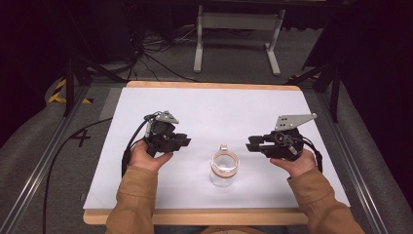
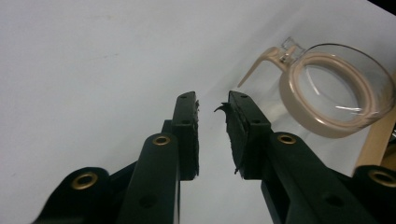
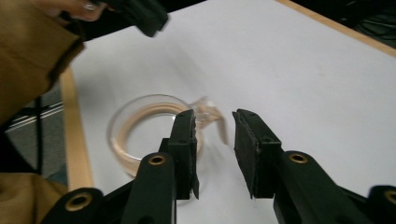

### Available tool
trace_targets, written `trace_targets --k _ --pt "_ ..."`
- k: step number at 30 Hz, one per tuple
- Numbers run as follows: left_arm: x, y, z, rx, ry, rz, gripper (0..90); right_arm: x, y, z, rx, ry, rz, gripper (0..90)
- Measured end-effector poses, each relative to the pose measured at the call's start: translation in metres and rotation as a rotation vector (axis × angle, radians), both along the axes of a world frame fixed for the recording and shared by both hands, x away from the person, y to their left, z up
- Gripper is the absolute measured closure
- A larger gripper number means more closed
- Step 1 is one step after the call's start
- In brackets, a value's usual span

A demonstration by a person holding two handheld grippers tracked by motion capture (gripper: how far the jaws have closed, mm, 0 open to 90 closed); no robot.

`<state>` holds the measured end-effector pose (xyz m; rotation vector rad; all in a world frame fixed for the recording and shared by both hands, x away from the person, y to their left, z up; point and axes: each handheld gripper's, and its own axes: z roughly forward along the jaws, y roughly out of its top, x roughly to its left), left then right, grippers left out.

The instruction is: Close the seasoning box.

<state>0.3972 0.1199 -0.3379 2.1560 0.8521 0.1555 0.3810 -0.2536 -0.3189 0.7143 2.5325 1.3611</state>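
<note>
One glass jar (image 1: 224, 168), two grippers

One readable mark: a dark hand-drawn "4" (image 1: 81, 138) on the grey floor covering, left of the table (image 1: 146, 100), beside the metal rail. Yellow-black hazard tape (image 1: 61, 91) farther back on the floor, stripes only, no wording. No labels or brands readable anywhere else.

Tan sleeves (image 1: 134, 200); black grippers, brass-ringed screw holes, grey plates, black cables.
</note>
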Motion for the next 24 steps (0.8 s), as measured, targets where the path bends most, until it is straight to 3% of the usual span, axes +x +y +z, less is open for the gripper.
trace_targets --k 1,3,7,12,17,19,21,24 --pt "0.001 0.003 -0.002 0.004 -0.012 0.006 72.4 0.003 -0.003 -0.001 -0.005 -0.001 -0.015 65.8" --pt "0.002 0.005 -0.005 0.002 -0.002 0.033 70.8 0.014 -0.016 -0.006 -0.004 0.007 -0.069 63.2" --pt "0.007 0.010 -0.015 0.003 0.012 0.069 70.2 0.024 -0.029 -0.014 -0.018 0.000 -0.117 61.8" --pt "0.015 0.015 -0.028 0.002 0.024 0.096 68.8 0.040 -0.046 -0.033 -0.021 0.036 -0.191 60.4" --pt "0.019 0.018 -0.036 -0.002 0.025 0.104 67.3 0.049 -0.054 -0.050 -0.054 0.036 -0.207 56.7" --pt "0.020 0.019 -0.039 -0.005 0.019 0.104 65.9 0.053 -0.055 -0.060 -0.095 0.039 -0.220 56.4" --pt "0.021 0.019 -0.040 -0.014 0.013 0.103 65.0 0.056 -0.054 -0.064 -0.119 0.069 -0.222 55.4" --pt "0.020 0.019 -0.041 -0.021 0.008 0.102 64.2 0.057 -0.054 -0.068 -0.123 0.069 -0.214 54.4"
